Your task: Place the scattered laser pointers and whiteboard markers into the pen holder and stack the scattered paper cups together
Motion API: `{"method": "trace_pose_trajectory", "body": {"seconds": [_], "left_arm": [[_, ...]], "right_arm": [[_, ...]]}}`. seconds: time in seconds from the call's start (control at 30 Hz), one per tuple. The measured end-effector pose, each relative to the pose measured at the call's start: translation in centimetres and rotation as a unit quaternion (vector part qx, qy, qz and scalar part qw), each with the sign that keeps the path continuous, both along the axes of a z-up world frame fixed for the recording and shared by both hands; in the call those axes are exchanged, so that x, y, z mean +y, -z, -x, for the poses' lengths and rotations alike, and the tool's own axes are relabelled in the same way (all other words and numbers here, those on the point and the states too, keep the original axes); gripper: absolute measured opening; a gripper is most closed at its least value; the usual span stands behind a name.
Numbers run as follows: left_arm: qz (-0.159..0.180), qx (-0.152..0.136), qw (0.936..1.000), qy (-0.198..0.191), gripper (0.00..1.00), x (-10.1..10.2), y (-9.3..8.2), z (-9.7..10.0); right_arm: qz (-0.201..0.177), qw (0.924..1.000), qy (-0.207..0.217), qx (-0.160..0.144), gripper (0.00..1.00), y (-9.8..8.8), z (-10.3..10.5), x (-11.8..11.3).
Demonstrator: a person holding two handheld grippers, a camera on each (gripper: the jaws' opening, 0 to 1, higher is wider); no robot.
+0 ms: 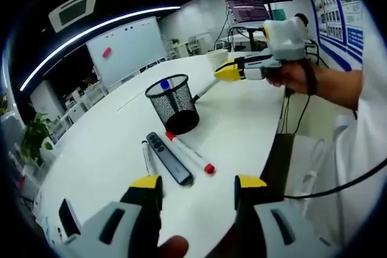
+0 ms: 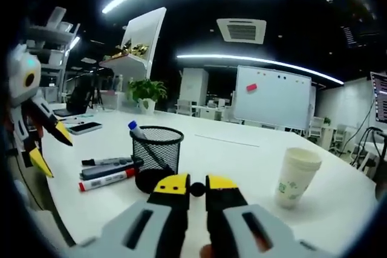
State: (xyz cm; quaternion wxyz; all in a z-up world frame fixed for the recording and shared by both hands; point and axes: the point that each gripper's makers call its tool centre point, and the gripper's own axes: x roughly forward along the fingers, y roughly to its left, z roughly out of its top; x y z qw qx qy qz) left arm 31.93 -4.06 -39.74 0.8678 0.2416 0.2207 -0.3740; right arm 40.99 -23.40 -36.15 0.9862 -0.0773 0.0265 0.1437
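A: Holding a black marker [image 1: 204, 90], right gripper [image 1: 225, 72] clamped on it, tip beside the pen holder [image 1: 173, 104].
B: Left gripper [image 1: 198, 185] wide, empty. Red-capped marker [image 1: 190, 152], laser pointer [image 1: 169, 158] near the holder; paper cups [image 2: 296, 176] apart.

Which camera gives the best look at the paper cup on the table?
The right gripper view: the paper cup stands whole and upright on the white table, right of the pen holder. In the left gripper view a small pale cup sits far off, partly behind the right gripper.
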Motion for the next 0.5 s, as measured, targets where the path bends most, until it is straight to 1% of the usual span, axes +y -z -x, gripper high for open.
{"method": "trace_pose_trajectory", "body": {"seconds": [0.17, 0.5], "left_arm": [[0.0, 0.0, 1.0, 0.0, 0.49, 0.0, 0.0, 0.0], [0.001, 0.0, 1.0, 0.0, 0.49, 0.0, 0.0, 0.0]], "right_arm": [[-0.002, 0.9998, 0.002, -0.018, 0.11, -1.1, 0.1, -0.1], [-0.003, 0.9993, 0.0, -0.036, 0.11, -2.3, 0.2, -0.1]]}}
